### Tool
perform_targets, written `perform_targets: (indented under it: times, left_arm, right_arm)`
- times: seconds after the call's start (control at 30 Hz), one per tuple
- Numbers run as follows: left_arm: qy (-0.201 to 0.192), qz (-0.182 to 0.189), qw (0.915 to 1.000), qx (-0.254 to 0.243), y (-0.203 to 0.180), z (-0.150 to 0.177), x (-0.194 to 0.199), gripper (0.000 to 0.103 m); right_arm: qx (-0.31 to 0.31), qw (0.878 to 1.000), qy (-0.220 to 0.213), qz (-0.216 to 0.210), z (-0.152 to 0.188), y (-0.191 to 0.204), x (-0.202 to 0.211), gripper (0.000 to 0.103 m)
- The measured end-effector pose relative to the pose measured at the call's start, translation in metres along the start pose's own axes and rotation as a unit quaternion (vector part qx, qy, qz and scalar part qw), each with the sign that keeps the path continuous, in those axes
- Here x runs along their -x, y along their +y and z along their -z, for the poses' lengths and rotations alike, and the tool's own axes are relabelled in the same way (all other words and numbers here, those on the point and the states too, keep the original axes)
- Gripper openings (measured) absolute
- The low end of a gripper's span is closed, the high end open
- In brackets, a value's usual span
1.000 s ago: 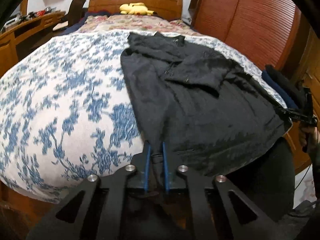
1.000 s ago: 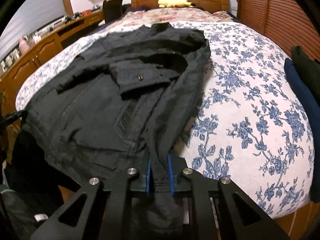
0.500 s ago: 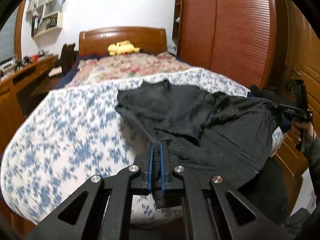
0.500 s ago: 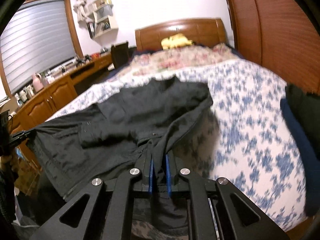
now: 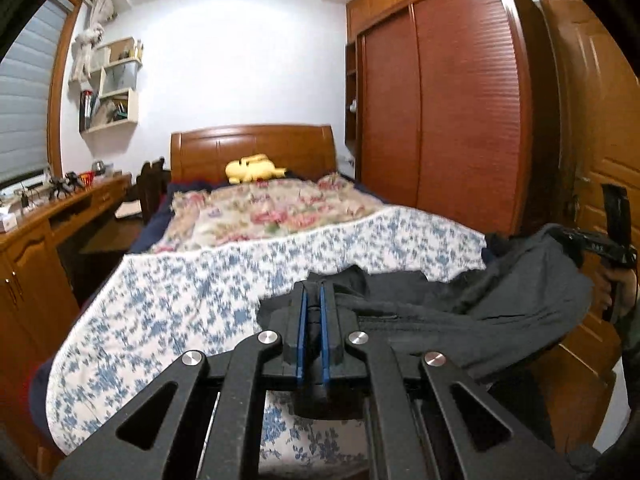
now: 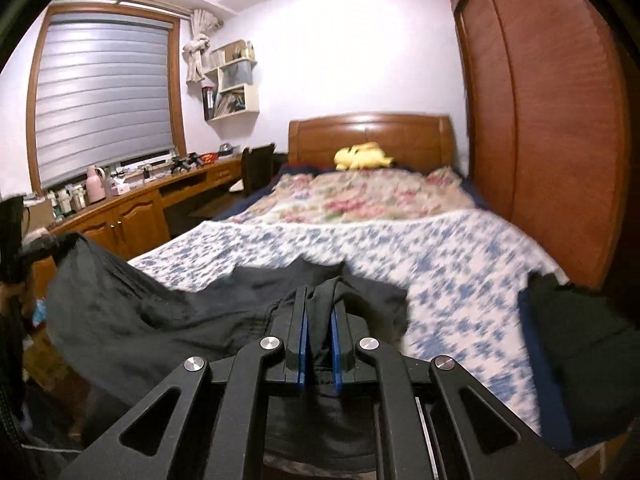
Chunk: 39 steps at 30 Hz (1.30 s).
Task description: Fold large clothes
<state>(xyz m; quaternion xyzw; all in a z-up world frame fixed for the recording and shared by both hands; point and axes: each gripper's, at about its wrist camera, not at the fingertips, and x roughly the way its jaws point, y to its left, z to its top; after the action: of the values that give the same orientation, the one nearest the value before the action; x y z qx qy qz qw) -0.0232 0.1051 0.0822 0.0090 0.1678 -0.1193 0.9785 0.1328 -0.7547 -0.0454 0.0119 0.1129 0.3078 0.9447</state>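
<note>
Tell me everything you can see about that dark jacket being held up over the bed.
The jacket is black or charcoal, of matte woven cloth, creased and slack. Its bottom edge hangs in the air, stretched between the left gripper and the right gripper, each shut on a bunch of fabric at one end. Between them it sags in folds, and a stitched seam runs across it. Its far part lies on the blue-flowered bedspread. Sleeves and collar cannot be made out.
</note>
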Motion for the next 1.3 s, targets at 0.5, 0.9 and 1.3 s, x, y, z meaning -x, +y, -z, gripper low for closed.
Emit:
perform_targets:
  times: [0.5, 0.9, 1.3]
  left_arm:
    - [0.069, -0.021, 0.9972, 0.02, 0.024, 0.034, -0.083, 0.006]
    - [0.135, -0.05, 0.9894, 0.019, 0.047, 0.069, -0.193, 0.007]
    - [0.122, -0.056, 0.9903, 0.034, 0.058, 0.06, -0.252, 0.024]
  right_arm:
    - [-0.008, 0.998, 0.061, 0.023, 0.048, -0.018, -0.07, 0.009]
    - [-0.011, 0.989, 0.135, 0.056, 0.064, -0.034, -0.253, 0.009]
    - [-0.038, 0.981, 0.175, 0.069, 0.022, -0.065, -0.372, 0.01]
